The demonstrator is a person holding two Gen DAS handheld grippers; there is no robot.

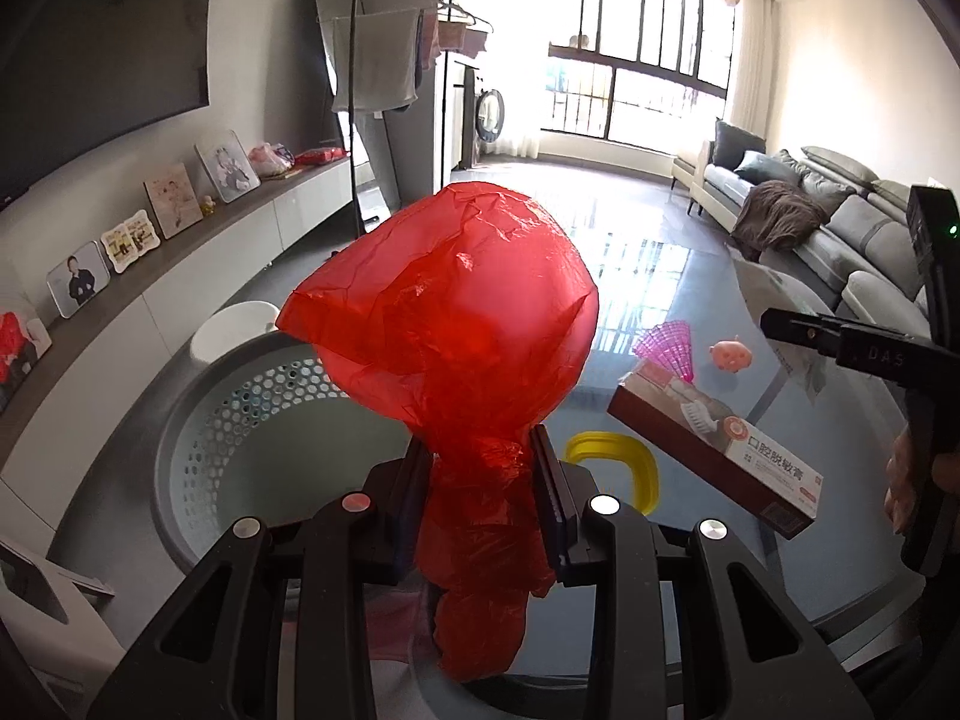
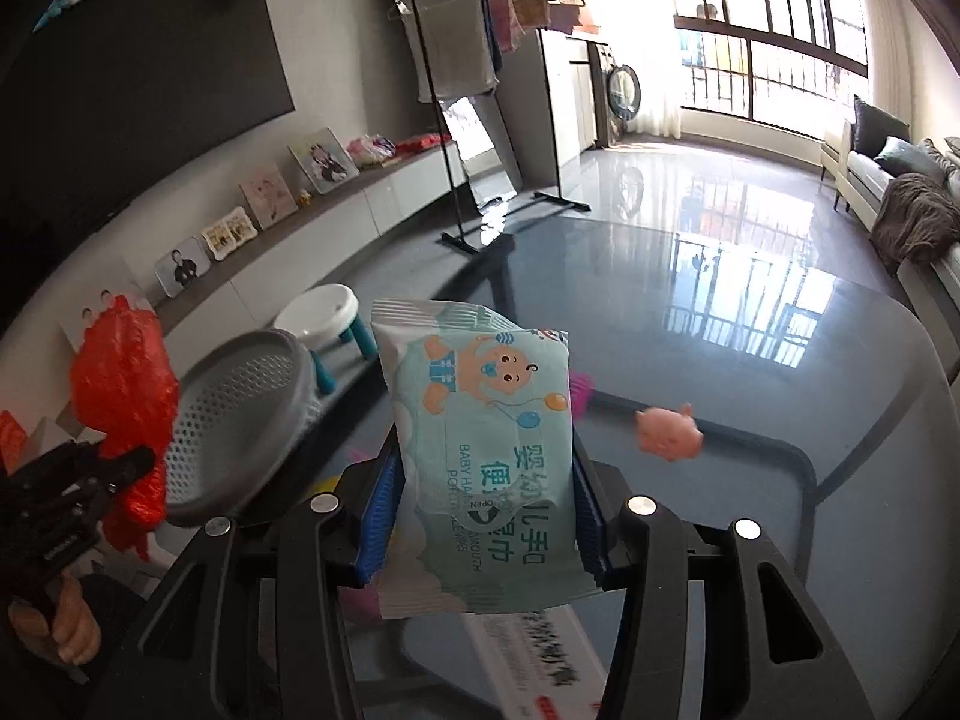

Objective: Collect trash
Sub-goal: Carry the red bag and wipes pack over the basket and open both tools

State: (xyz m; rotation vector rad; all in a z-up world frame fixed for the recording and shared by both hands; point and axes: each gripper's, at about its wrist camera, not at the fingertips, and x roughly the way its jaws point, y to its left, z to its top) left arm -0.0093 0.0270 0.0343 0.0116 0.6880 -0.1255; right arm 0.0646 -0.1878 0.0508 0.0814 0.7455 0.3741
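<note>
Home living room. Grey sofa (image 1: 840,222) with cushions and a brown throw along the right wall. Low cabinet (image 1: 180,294) with framed family photos (image 1: 174,201) along the left wall, below a dark wall-mounted television (image 2: 138,90). Clothes rack (image 2: 474,54) with hanging laundry and barred balcony windows (image 1: 648,42) at far end.

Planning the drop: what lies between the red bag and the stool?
In the left wrist view, only the basket's rim lies between red bag and stool.

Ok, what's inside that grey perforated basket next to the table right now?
In the left wrist view the grey basket shows only bare perforated wall. The red plastic bag, pinched in the left gripper, covers its right part and most of its floor, so contents there cannot be seen.
</note>
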